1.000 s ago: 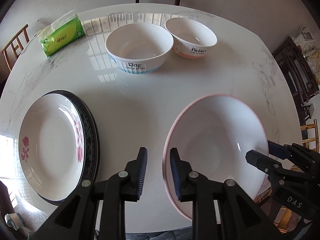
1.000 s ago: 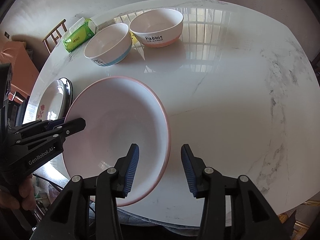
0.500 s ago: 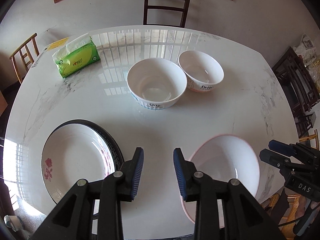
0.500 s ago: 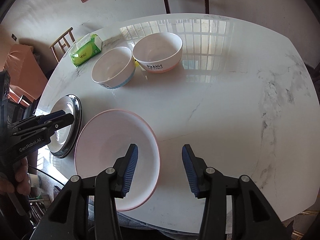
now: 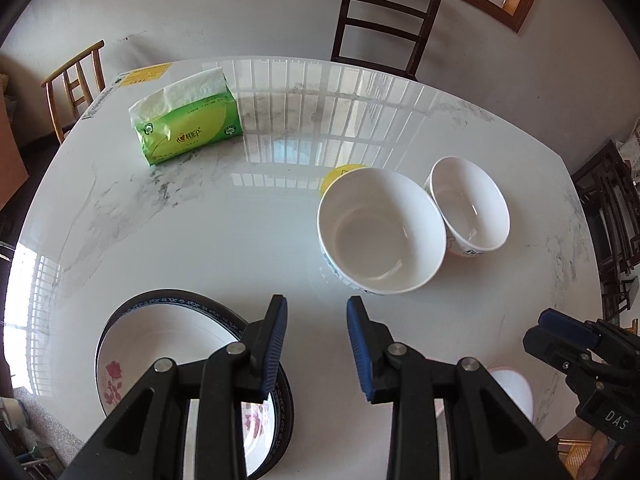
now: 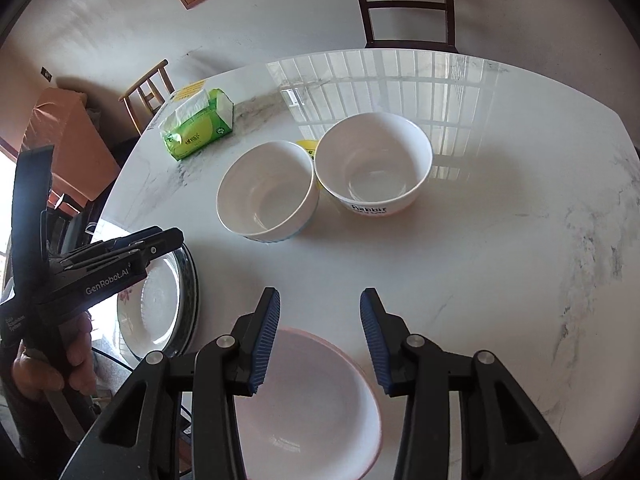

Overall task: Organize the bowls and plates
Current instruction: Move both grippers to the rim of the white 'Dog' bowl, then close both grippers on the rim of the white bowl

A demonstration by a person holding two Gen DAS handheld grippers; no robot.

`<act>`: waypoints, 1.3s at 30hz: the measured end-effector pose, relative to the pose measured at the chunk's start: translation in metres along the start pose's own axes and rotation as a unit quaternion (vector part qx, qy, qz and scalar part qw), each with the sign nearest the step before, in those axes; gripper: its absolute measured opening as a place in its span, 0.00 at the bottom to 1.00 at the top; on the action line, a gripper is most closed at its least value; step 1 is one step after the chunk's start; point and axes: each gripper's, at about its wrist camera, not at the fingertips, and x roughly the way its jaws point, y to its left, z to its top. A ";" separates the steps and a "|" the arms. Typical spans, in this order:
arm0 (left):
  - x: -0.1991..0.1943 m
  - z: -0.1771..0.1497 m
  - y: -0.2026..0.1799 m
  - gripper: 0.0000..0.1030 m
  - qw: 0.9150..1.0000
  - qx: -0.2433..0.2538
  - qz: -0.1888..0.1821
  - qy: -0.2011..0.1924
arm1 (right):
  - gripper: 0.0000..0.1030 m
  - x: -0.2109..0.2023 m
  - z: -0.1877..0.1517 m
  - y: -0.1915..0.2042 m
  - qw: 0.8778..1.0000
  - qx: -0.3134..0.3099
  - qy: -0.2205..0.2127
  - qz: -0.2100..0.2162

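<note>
A pink-rimmed plate [image 6: 316, 396] lies on the white marble table [image 6: 480, 264] at its near edge, below my open, empty right gripper [image 6: 320, 320]; a sliver of it shows in the left wrist view [image 5: 514, 392]. A rose-patterned plate [image 5: 160, 356] sits stacked on a dark-rimmed plate [image 5: 286, 404] at the near left, partly under my open, empty left gripper [image 5: 316, 332]. The stack also shows in the right wrist view [image 6: 160, 300]. A blue-striped bowl [image 5: 380, 232] and a "Rabbit" bowl [image 5: 470, 208] stand side by side mid-table, apart from both grippers.
A green tissue pack [image 5: 188, 128] lies at the far left of the table. A yellow sticker [image 5: 340, 172] shows behind the bowls. Wooden chairs [image 5: 384, 20] stand around the table, against a white wall.
Both grippers have pulled up and back from the pink-rimmed plate, which now lies flat at the table's near edge. The left gripper's jaws have opened wider.
</note>
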 end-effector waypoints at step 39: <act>0.104 0.049 0.009 0.08 0.998 -0.011 -0.006 0.068 | 0.14 0.122 0.071 0.012 0.997 0.042 0.062 -0.023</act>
